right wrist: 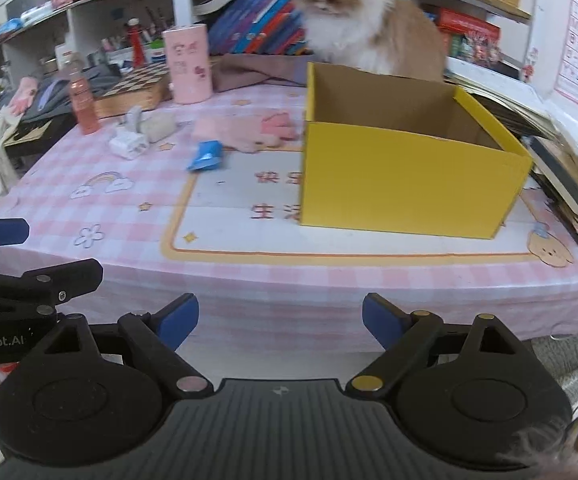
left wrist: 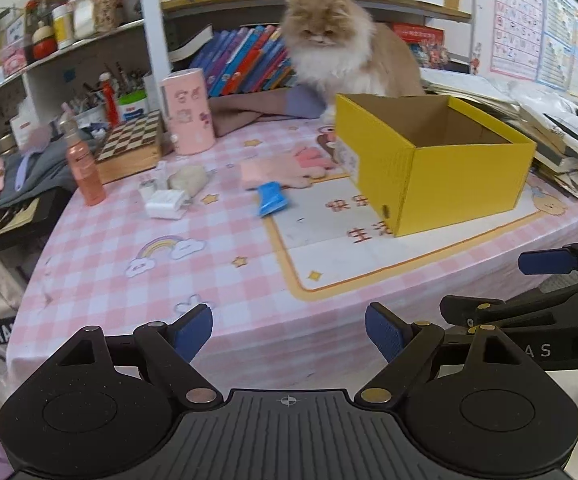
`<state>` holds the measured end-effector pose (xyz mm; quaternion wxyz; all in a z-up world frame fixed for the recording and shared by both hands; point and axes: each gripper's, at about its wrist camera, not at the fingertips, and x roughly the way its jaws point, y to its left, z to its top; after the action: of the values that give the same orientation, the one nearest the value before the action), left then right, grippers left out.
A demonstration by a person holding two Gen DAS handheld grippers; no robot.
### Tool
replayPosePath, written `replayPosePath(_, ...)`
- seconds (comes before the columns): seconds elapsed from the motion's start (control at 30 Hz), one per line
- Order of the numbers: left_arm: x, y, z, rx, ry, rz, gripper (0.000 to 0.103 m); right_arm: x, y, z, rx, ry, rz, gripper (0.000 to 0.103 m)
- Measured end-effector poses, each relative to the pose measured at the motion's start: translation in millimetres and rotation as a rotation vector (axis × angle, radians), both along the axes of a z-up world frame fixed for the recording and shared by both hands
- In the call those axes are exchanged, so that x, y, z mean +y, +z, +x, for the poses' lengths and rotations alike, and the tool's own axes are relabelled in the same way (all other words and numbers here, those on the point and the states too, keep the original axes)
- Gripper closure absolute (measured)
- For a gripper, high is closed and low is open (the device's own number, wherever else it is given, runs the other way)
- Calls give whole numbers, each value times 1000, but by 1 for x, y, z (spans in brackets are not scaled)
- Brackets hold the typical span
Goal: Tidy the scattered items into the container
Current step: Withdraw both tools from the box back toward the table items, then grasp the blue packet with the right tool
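An open yellow cardboard box (left wrist: 441,184) (right wrist: 405,184) stands on the pink checked table, empty as far as I can see. Left of it lie a blue packet (left wrist: 272,199) (right wrist: 206,156), a pink glove (left wrist: 309,164) (right wrist: 273,130), a white charger (left wrist: 166,203) (right wrist: 129,145) and a grey-white lump (left wrist: 188,178) (right wrist: 159,125). My left gripper (left wrist: 289,334) is open and empty, held off the table's front edge. My right gripper (right wrist: 281,322) is open and empty too, beside the left one.
A fluffy cat (left wrist: 341,48) (right wrist: 365,28) sits behind the box. A pink cylinder (left wrist: 188,112), a pink bottle (left wrist: 85,168) and a chessboard box (left wrist: 131,146) stand at the back left. Stacked books and papers (left wrist: 561,140) crowd the right edge. Shelves rise behind.
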<state>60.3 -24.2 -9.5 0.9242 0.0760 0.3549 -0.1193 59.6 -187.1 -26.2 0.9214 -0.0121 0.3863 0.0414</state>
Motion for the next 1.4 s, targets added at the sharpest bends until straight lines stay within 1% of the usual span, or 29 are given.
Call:
replayPosePath(0.4, 50, 1, -3, -5, 104, -6, 17, 50, 3, 9, -11, 107, -18, 14)
replayPosePath(0.6, 62, 1, -1, -5, 131, -7, 17, 65, 3, 15, -14, 137, -26, 15)
replayPosePath(0.8, 73, -5, 10, 14, 164, -13, 17, 76, -3, 31, 4, 169, -29, 16)
replayPosePath(1.03, 84, -11, 33, 35, 213, -13, 17, 89, -10, 61, 25, 217, -28, 16)
replayPosePath(1.23, 93, -18, 66, 55, 248, -30, 17, 97, -14, 96, 15, 249, -47, 16)
replayPosePath(1.4, 98, -24, 101, 59, 265, -11, 17, 99, -20, 135, 16, 236, -45, 16)
